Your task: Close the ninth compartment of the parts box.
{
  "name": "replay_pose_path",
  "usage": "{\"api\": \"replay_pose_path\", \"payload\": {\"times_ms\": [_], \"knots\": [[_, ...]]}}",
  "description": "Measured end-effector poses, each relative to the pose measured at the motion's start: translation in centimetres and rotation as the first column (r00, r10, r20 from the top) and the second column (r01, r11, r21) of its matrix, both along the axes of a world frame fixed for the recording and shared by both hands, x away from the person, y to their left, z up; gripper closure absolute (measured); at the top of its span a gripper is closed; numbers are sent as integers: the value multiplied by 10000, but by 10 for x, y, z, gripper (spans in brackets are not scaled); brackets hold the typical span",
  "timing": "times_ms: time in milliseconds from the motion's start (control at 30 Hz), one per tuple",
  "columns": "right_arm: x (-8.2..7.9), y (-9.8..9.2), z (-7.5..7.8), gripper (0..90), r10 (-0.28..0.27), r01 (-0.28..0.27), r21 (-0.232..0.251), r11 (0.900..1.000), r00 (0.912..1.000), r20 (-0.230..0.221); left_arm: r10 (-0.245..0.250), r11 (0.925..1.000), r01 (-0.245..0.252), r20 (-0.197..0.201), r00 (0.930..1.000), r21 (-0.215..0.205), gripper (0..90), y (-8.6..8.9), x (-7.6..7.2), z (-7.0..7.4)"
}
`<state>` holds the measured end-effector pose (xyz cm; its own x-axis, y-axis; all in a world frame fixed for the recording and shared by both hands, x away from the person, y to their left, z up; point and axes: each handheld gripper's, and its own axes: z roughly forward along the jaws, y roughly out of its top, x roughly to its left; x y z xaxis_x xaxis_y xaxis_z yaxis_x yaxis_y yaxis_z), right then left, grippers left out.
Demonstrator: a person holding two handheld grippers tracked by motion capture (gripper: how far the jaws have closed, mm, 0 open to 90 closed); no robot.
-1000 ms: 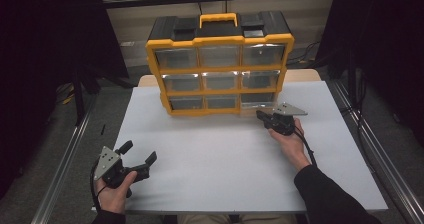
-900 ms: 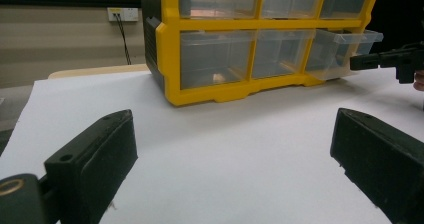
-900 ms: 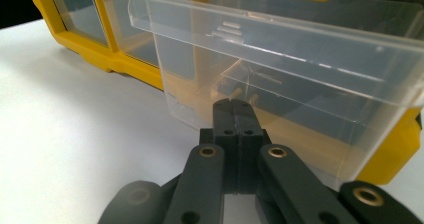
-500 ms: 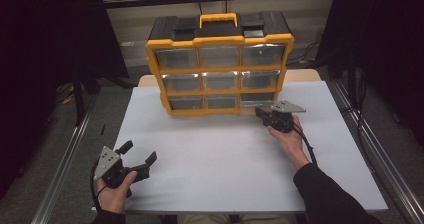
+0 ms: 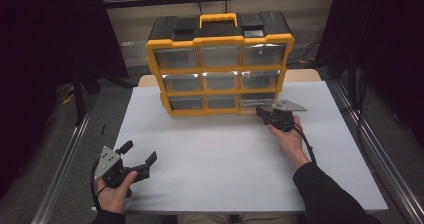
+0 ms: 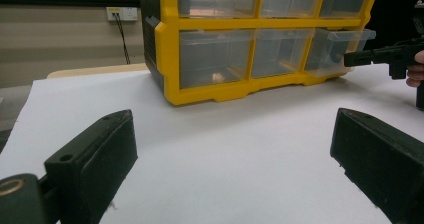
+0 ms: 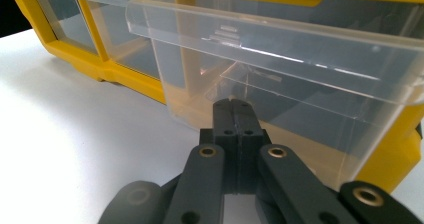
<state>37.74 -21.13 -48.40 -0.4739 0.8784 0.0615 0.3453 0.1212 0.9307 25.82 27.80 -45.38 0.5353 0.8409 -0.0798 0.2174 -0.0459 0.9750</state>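
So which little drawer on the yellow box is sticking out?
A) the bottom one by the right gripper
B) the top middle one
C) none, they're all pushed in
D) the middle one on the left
A: the clear bottom drawer juts out of the yellow organizer in front of the shut right gripper; the left gripper view shows it poking past its row.

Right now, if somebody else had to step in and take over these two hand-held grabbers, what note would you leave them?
Right gripper: fingers shut, empty, tips at the front of the bottom-right drawer.
Left gripper: fingers open, empty, low at the near-left of the white table.
Drawer cabinet: upright at the table's far side.
Done: that drawer is slid partly out; the other drawers are closed.
Left: probably finish moving the drawer; whether pulling or pushing is unclear.
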Motion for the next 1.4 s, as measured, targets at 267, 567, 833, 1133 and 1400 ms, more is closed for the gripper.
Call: {"api": "replay_pose_path", "payload": {"times_ms": [267, 567, 833, 1133, 1400], "knots": [[3, 0, 1, 900, -32, 32, -26, 10000, 10000, -33, 7, 9999, -7, -4, 10000, -101, 45, -1, 0, 0], [10, 3, 5, 900, -138, 139, 191, 9997, 9999, -81, 33, 9999, -33, -9, 10000, -163, 45, -1, 1, 0], [15, 5, 6, 900, -122, 122, -29, 9999, 9999, -122, -22, 10000, 22, 5, 10000, 1, 45, -1, 1, 0], [20, 5, 5, 900, -300, 298, -104, 9995, 9994, -195, -48, 10000, 47, 19, 10000, 64, 45, 0, 1, 0], [21, 6, 6, 900, -393, 391, -113, 9992, 9990, -219, -39, 10000, 39, 5, 10000, 19, 45, -1, 1, 0]]}}
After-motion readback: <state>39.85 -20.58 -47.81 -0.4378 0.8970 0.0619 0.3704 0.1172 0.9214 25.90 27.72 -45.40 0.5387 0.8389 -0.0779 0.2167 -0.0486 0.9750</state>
